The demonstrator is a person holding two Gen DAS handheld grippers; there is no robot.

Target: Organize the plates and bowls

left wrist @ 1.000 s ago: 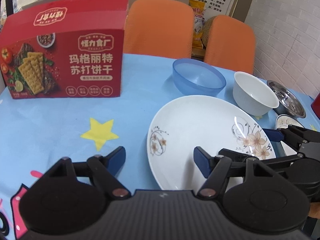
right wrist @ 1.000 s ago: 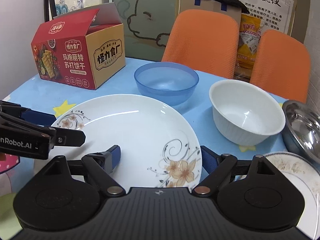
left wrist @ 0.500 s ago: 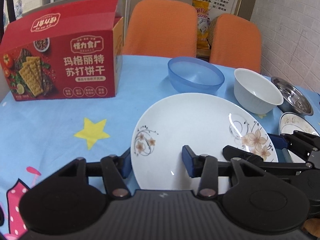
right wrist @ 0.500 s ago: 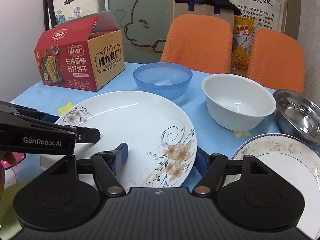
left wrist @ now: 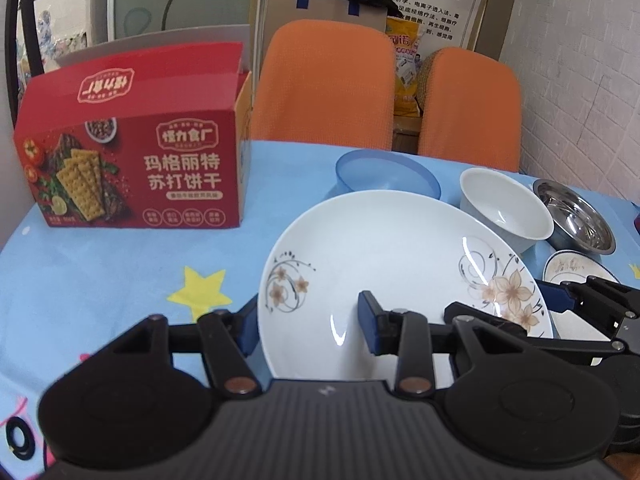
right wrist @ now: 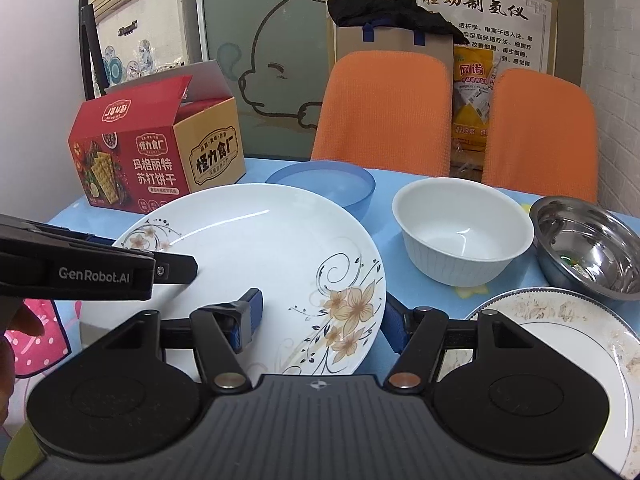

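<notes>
Both grippers are clamped on the big white flower-patterned plate (left wrist: pixel 384 264): left gripper (left wrist: pixel 310 322) pinching its left rim, right gripper (right wrist: pixel 322 320) its right. Plate's tilted over the blue tablecloth (left wrist: pixel 120 264); translucent blue plastic bowl (right wrist: pixel 324 182) just behind.

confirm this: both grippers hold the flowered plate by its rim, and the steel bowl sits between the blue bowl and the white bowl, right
Not quite. The white bowl sits in the middle, between the blue bowl and the steel bowl, as the right wrist view shows. Both the left gripper and right gripper do hold the flowered plate by its rim.
</notes>
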